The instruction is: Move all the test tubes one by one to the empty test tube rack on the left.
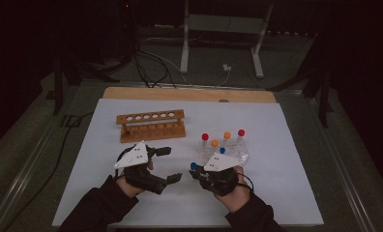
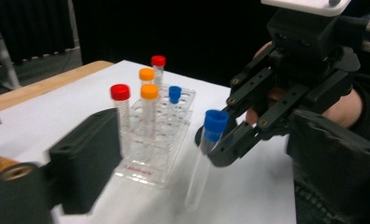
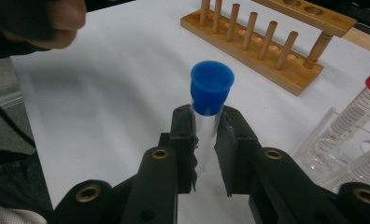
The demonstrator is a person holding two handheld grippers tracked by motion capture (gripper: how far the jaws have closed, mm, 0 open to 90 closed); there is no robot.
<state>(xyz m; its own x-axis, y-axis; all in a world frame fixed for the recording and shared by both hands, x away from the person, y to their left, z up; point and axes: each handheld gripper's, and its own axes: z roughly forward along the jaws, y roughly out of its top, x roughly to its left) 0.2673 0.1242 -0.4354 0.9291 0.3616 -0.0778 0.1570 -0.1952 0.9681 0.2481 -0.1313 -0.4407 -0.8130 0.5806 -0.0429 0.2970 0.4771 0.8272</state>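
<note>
My right gripper [image 1: 198, 172] is shut on a clear tube with a blue cap [image 1: 193, 166], gripping it just under the cap [image 3: 211, 87] and holding it above the white mat. The same tube [image 2: 206, 144] hangs tilted in the right gripper [image 2: 220, 144] in the left gripper view. My left gripper [image 1: 173, 164] is open just left of the tube, its fingers [image 2: 85, 158] wide apart and not touching it. A clear plastic rack [image 1: 238, 151] holds red-, orange- and blue-capped tubes [image 2: 149, 100]. An empty wooden rack [image 1: 151, 124] stands behind.
A white mat [image 1: 107, 193] covers the table, with a wooden edge [image 1: 189, 93] at the back. The wooden rack [image 3: 262, 44] lies beyond the held tube in the right gripper view, and the clear rack [image 3: 330, 144] stands to its right. Cables and a stand are on the floor behind.
</note>
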